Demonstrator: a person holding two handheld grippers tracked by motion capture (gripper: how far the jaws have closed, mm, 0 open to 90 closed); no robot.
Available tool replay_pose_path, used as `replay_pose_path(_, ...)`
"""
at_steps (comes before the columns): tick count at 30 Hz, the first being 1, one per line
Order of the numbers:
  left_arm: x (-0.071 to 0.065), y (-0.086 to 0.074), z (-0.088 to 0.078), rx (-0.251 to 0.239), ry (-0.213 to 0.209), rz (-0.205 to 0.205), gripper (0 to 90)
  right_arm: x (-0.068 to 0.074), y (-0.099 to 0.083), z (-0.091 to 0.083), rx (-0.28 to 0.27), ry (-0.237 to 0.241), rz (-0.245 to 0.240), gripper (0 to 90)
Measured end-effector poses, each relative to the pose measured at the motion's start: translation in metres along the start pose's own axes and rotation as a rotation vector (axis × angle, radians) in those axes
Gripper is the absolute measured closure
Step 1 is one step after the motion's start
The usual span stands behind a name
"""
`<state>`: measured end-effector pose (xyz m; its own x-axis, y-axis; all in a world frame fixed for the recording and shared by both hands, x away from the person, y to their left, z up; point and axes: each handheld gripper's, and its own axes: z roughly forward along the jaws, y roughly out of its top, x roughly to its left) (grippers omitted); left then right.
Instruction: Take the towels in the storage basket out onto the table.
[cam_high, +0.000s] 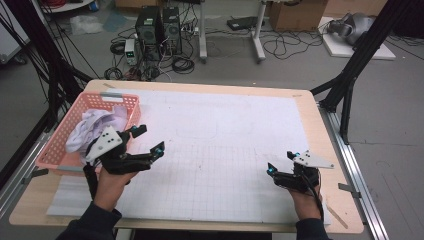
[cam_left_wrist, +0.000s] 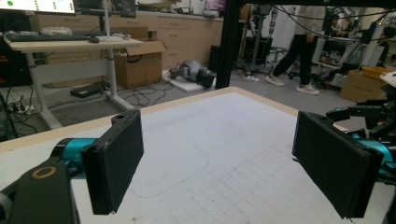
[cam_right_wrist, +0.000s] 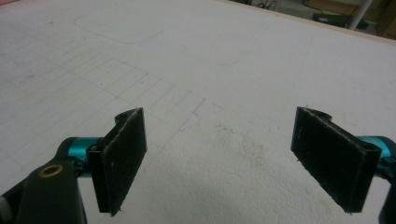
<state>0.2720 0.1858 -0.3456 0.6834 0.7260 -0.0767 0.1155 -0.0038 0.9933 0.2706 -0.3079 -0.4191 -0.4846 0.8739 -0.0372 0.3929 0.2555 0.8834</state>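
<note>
While you hold both tools over the white gridded mat, neither one grips anything. Your left tool hovers just beside the pink basket, at the basket's near right corner, its jaws spread wide and empty — the left gripper view shows bare mat between the two black pads. Inside the basket lies a crumpled pale lavender cloth, heaped toward the corner closest to that tool; the tool's grey three-cornered plate overlaps the cloth's edge from the high view, but you cannot tell from there whether anything touches it. The jaws themselves point away from the basket, out across the mat.

Your right tool sits well apart from the basket, on the far side of the mat from it, low over the grid near the tabletop's front edge. Its jaws are released too — in the right gripper view the pads stand wide with nothing but speckled white mat between them. A faint rounded outline is drawn on the mat between the basket and the right tool.
</note>
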Motion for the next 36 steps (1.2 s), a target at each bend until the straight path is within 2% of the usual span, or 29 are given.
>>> replay_pose_path(1,0.008,0.006,-0.006,0.015,0.010,0.000,16.9,0.000,0.000,0.000,0.001,0.002,0.000,17.0)
replay_pose_path(2,0.008,0.006,-0.006,0.015,0.010,0.000,16.9,0.000,0.000,0.000,0.001,0.001,-0.002,17.0)
replay_pose_path(5,0.020,0.016,-0.015,0.023,0.038,0.000,16.8,0.001,0.000,0.001,0.002,0.003,-0.001,17.0)
replay_pose_path(8,0.034,0.028,-0.023,0.038,0.074,0.024,16.5,0.001,0.000,0.001,0.002,0.003,-0.001,17.0)
replay_pose_path(9,0.040,0.032,-0.026,0.043,0.088,0.033,16.5,0.001,0.000,0.001,0.002,0.004,0.000,17.0)
replay_pose_path(13,0.066,0.043,-0.036,0.061,0.148,0.026,16.5,0.001,0.000,0.001,0.003,0.003,-0.002,17.0)
replay_pose_path(16,0.086,0.048,-0.043,0.090,0.197,0.025,16.5,0.001,0.000,0.001,0.002,0.002,-0.002,17.0)
replay_pose_path(17,0.099,0.048,-0.048,0.101,0.231,0.015,16.5,0.001,0.000,0.001,0.003,0.001,-0.001,17.0)
replay_pose_path(18,0.099,0.048,-0.048,0.101,0.231,0.015,16.5,0.001,0.000,0.001,0.003,0.001,-0.001,17.0)
replay_pose_path(21,0.115,0.046,-0.053,0.127,0.248,0.003,16.5,0.001,0.000,0.001,0.004,0.001,0.000,17.0)
replay_pose_path(23,0.125,0.043,-0.054,0.157,0.260,-0.006,16.5,0.001,0.000,0.001,0.004,0.001,-0.001,17.0)
replay_pose_path(26,0.140,0.037,-0.056,0.198,0.284,-0.041,16.5,0.001,0.000,0.001,0.009,0.004,0.001,17.0)
replay_pose_path(27,0.150,0.033,-0.057,0.238,0.306,-0.053,16.6,0.001,0.000,0.001,0.012,0.004,0.004,17.0)
replay_pose_path(28,0.150,0.033,-0.057,0.238,0.306,-0.053,16.5,0.001,0.000,0.001,0.012,0.004,0.004,17.0)
replay_pose_path(29,0.154,0.030,-0.057,0.259,0.319,-0.058,16.5,0.001,0.000,0.002,0.008,0.003,0.006,17.0)
replay_pose_path(31,0.160,0.026,-0.056,0.306,0.348,-0.057,16.5,0.001,0.000,0.002,0.008,0.001,0.007,17.0)
replay_pose_path(33,0.164,0.021,-0.054,0.351,0.372,-0.037,16.7,0.001,0.000,0.003,0.011,0.004,0.001,17.0)
replay_pose_path(36,0.170,0.014,-0.048,0.445,0.394,-0.036,17.4,0.002,0.000,0.003,0.009,0.002,-0.001,17.0)
